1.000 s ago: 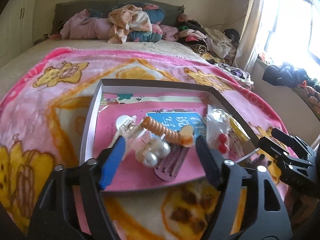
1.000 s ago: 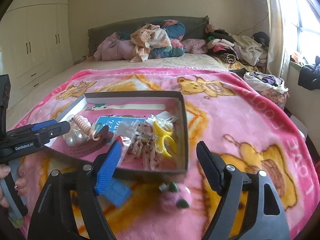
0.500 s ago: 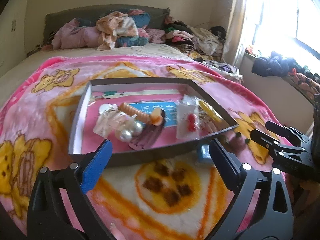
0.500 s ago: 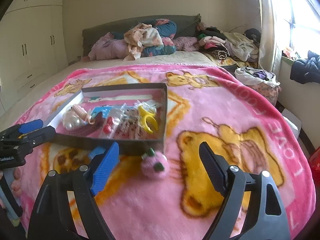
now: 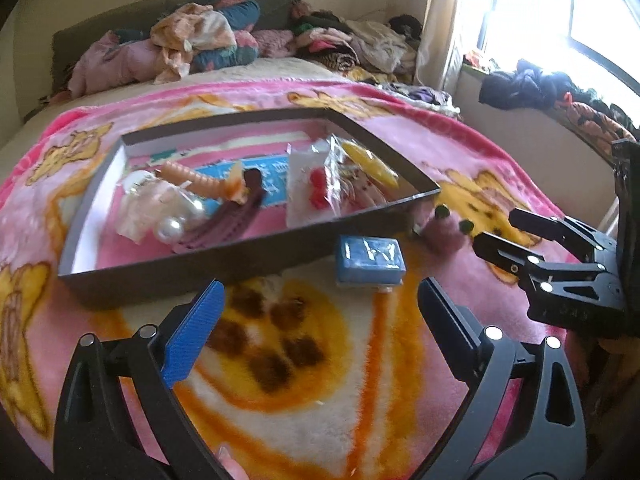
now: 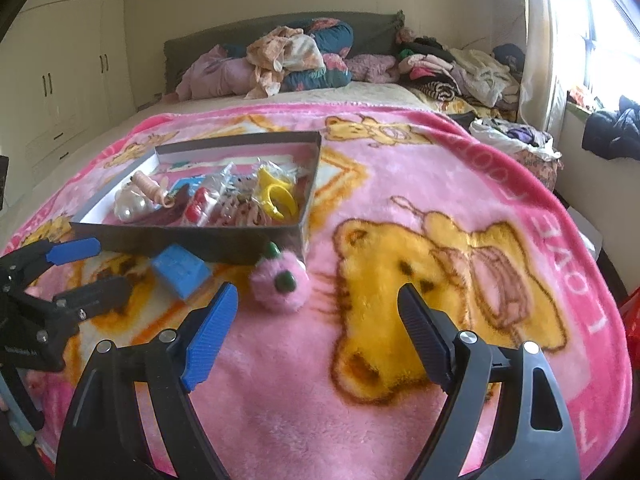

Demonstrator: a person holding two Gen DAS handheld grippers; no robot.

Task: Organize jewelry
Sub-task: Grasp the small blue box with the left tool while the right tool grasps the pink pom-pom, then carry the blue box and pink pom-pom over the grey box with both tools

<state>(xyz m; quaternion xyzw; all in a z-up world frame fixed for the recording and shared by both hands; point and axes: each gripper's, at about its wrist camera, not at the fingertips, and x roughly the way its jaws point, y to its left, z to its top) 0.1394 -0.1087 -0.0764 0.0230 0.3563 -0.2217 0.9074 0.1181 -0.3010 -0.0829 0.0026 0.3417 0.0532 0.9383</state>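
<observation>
A shallow dark box tray lies on the pink blanket. It holds pearl pieces, an orange spiral hair tie, a dark purple clip, red earrings in a clear packet and a yellow ring-shaped piece. In front of the tray lie a small blue box and a pink fluffy pom-pom. My left gripper is open and empty, short of the blue box. My right gripper is open and empty, just short of the pom-pom.
The pink bear-print blanket covers the bed. Piled clothes and pillows sit at the headboard. A wardrobe stands at the left. More clothes lie on the window sill at the right.
My left gripper has drawn back from over the tray and its jaws have spread wider. My right gripper has also pulled back, so the blue box and pom-pom now lie ahead of both.
</observation>
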